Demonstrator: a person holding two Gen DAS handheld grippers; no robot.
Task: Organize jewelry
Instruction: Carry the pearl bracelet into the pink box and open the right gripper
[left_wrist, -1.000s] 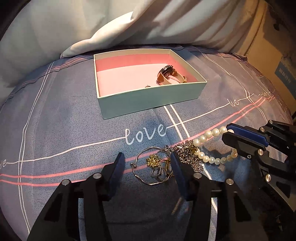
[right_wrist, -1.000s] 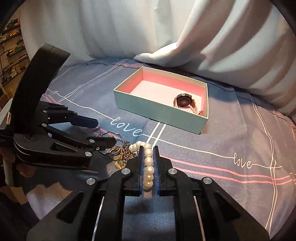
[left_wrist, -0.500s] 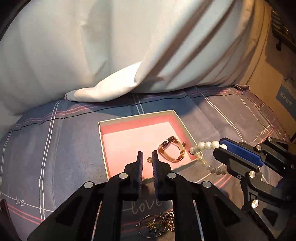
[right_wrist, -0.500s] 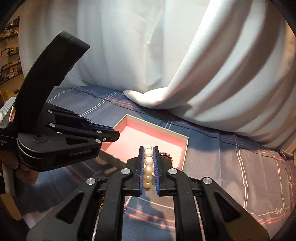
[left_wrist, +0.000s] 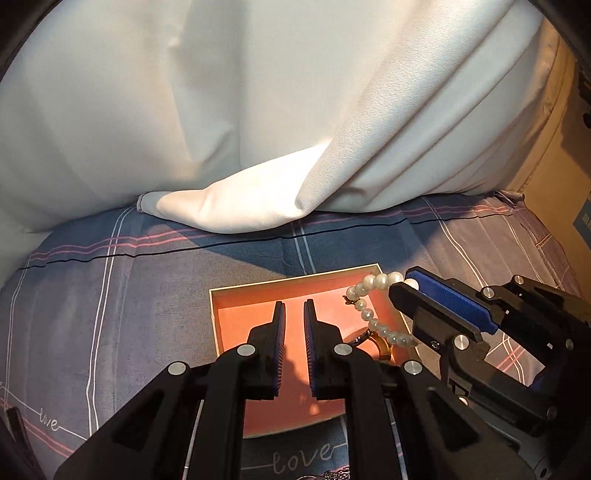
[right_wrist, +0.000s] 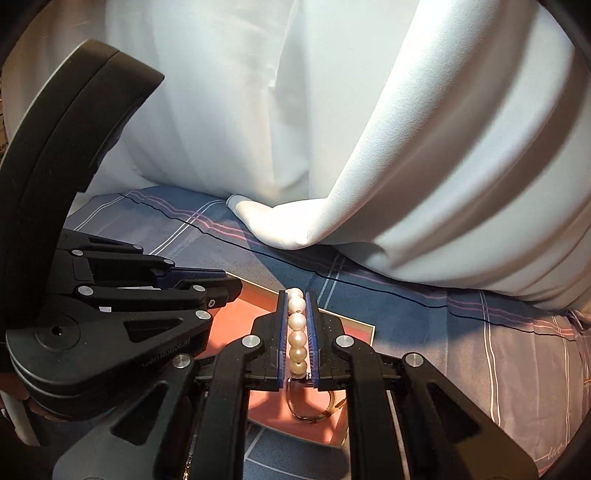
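Pearl bracelet (right_wrist: 297, 334): pinched in right claw (right_wrist: 295, 332) above pink-lined box (left_wrist: 258, 317) for deposit. Watch (left_wrist: 373, 341) inside. Left claw (left_wrist: 294, 345): closed, apparently empty.

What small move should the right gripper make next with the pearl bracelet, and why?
Probably lower it a little and open. The right gripper is shut on the white pearl bracelet, whose loose end already hangs over the pink-lined open box, beside the gold-strapped watch lying inside. The left gripper is shut and seems to hold nothing.
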